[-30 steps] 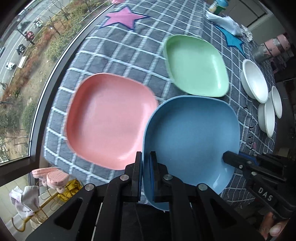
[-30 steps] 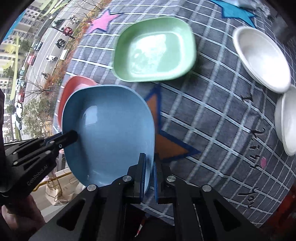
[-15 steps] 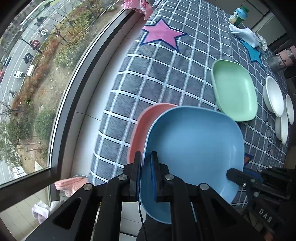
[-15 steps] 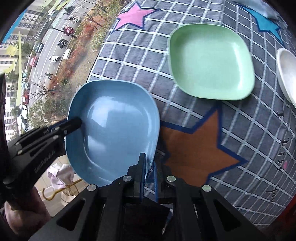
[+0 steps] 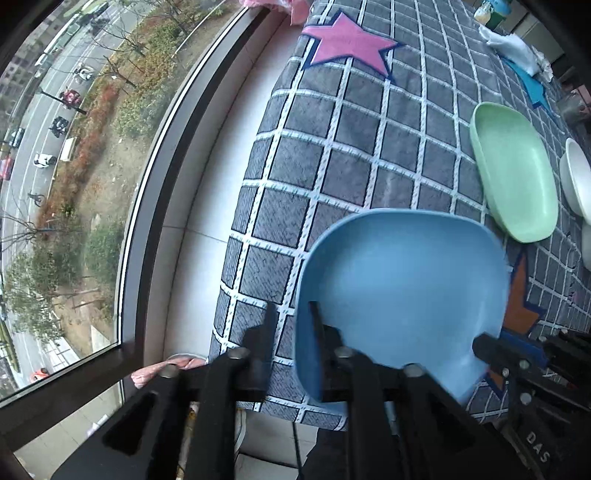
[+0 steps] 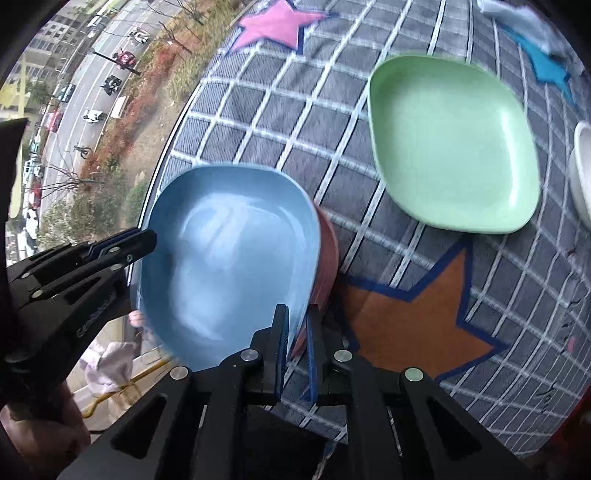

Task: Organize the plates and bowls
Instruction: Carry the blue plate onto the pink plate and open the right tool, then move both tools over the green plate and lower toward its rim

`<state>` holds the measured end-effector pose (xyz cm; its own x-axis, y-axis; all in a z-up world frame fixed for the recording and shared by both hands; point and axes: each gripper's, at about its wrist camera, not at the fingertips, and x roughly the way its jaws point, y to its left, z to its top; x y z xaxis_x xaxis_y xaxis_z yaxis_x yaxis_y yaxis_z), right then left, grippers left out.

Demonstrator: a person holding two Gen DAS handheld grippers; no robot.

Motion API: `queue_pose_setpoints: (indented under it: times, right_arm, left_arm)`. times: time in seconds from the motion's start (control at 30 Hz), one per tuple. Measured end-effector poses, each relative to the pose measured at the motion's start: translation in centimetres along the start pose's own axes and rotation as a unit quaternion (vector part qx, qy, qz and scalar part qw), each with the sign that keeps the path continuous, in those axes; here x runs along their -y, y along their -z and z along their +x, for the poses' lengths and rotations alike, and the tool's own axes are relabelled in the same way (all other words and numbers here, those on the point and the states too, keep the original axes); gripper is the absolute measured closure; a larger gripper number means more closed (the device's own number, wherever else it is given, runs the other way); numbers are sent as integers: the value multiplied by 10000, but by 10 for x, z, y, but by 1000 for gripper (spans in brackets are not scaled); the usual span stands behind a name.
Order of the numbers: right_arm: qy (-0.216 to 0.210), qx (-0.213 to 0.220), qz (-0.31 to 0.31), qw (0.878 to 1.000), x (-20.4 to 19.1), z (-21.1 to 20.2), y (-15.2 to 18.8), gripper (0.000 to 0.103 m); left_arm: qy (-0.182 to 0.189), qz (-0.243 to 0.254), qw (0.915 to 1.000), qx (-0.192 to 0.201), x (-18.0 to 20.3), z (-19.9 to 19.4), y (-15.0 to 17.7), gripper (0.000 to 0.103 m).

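Nearest in the left wrist view, at 6 o'clock: left gripper (image 5: 291, 317), jaws parting, a clear gap between them, near-left rim of the blue plate (image 5: 402, 291) standing in that gap. One finger just inside the rim, the other well off to its outside; no squeeze visible. At 4 o'clock, tip of the right gripper (image 5: 484, 345) at the plate's near-right edge.

Nearest in the right wrist view, at 6 o'clock: right gripper (image 6: 295, 332), jaws barely apart and opening, edge of the blue plate (image 6: 229, 258) and a sliver of the pink plate (image 6: 327, 258) running down between the blue pads; contact or not cannot be told. At 9 o'clock, left gripper (image 6: 147, 240) reaching onto the blue plate's far-left rim, a hand (image 6: 40, 432) below it at 8 o'clock.

Blue plate sitting over the pink plate, only a red-pink crescent peeping out at its right, both at the near corner of the grey checked cloth (image 6: 295, 110) beside the window.

Just right of the stack, at 4 o'clock: orange star patch (image 6: 417, 321). Farther, at 1 to 2 o'clock: green plate (image 6: 450, 144), flat on the cloth, well apart from the stack. Beyond it at 3 o'clock: white bowl (image 6: 581, 173), cut by the frame edge. Farthest, at 12 o'clock: pink star patch (image 6: 273, 24).
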<state>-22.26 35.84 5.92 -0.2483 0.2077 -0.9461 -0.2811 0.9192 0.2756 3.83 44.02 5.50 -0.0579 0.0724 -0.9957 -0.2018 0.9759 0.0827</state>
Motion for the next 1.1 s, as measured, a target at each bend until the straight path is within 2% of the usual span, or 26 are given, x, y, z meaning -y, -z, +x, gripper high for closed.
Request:
queue_pose_setpoints:
  times: [0.03, 0.1, 0.13, 0.2, 0.3, 0.4, 0.57, 0.73, 0.9, 1.1]
  right_arm:
    - [-43, -41, 64, 10000, 2, 0, 0, 79]
    - [-31, 63, 159, 9998, 6, -8, 1, 28]
    - [-6, 200, 195, 9996, 9, -15, 4, 25]
    - [15, 445, 201, 9988, 16, -31, 9, 25]
    - [203, 577, 266, 9978, 29, -46, 14, 25]
    - [546, 667, 341, 9957, 46, -59, 22, 25]
    - [1051, 767, 568, 9899, 89, -85, 47, 25]
    - [1294, 941, 705, 9846, 126, -104, 56, 25]
    - [1374, 1107, 563, 9827, 145, -119, 61, 25]
    - [1243, 1361, 312, 9824, 169, -141, 66, 25]
  left_arm:
    - [-22, -17, 10000, 23, -3, 0, 1, 65]
    - [-71, -45, 9999, 85, -8, -2, 2, 61]
    - [-37, -66, 9999, 117, -10, -4, 3, 61]
    - [120, -94, 9997, 179, -9, -10, 7, 61]
    - [401, -84, 9988, 270, 2, -19, 12, 59]
    - [767, -67, 9966, 303, 23, -28, 18, 52]
    - [1111, 223, 9932, 257, 72, -38, 21, 41]
    - [1052, 464, 9927, 370, 116, -54, 22, 32]
    - [834, 379, 9946, 497, 148, -66, 24, 32]
    - [393, 153, 9947, 936, 173, -92, 29, 32]
